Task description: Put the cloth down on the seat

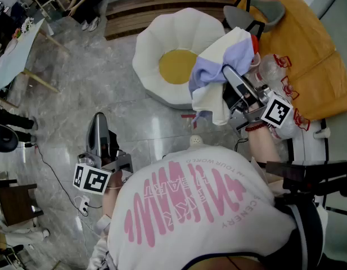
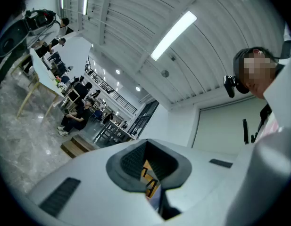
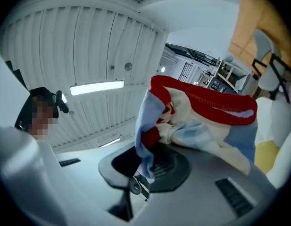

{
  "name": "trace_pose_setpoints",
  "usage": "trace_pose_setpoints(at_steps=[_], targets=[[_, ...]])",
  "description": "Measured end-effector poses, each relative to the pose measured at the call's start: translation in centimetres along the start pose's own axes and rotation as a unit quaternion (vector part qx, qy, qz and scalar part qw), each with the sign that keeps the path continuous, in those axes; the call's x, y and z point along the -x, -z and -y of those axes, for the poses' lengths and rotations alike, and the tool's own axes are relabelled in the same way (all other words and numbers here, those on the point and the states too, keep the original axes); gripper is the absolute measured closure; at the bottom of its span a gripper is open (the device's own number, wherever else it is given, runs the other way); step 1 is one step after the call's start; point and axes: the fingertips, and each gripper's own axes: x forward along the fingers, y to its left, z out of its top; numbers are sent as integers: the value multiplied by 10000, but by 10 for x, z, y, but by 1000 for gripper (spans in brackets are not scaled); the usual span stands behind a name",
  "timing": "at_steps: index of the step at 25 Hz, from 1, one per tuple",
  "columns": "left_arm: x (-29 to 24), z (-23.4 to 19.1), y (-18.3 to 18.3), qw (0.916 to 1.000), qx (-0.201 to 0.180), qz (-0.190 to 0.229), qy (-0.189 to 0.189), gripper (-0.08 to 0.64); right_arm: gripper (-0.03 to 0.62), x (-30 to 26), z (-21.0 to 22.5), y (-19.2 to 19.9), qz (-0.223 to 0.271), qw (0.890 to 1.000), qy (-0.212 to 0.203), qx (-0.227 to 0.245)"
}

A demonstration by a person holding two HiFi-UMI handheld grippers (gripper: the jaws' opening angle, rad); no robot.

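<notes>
The seat (image 1: 153, 44) is a white flower-shaped cushion with a yellow middle (image 1: 174, 66), on the floor ahead of me. My right gripper (image 1: 230, 77) is shut on a cream, lavender and red cloth (image 1: 221, 66). The bundle hangs above the seat's right edge. In the right gripper view the cloth (image 3: 202, 121) bunches out of the closed jaws of that gripper (image 3: 144, 167), with the seat (image 3: 277, 140) at the far right. My left gripper (image 1: 98, 122) stands low at the left, jaws together and holding nothing. The left gripper (image 2: 147, 173) points up toward the ceiling.
A large orange cushion (image 1: 300, 44) and a grey chair (image 1: 255, 13) lie behind and right of the seat. Clear bottles with red labels (image 1: 277, 75) sit by my right hand. A wooden step (image 1: 145, 10), a table (image 1: 16, 55) and seated people are farther off. A cable and power strip (image 1: 83, 205) lie at lower left.
</notes>
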Motion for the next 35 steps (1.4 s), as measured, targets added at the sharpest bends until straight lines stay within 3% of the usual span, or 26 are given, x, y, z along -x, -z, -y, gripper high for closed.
trace_pose_setpoints(at_steps=[14,18,30,35], targets=[[21,-6,-3,9998,-3,86,-165,551,548,0,-3,-2,117,9999,-122,-27],[31,-9,-2,9998,-57,77,-200,551,548,0,0,-4,161,9997,-61,153],[42,-28,-42,9971,40,247,-723,551,548,-49,0,-48,127,9983,189,530],[26,-46,-50,9924,-206,491,-1109,551,548,-79,38,-64,98,9990,30,441]])
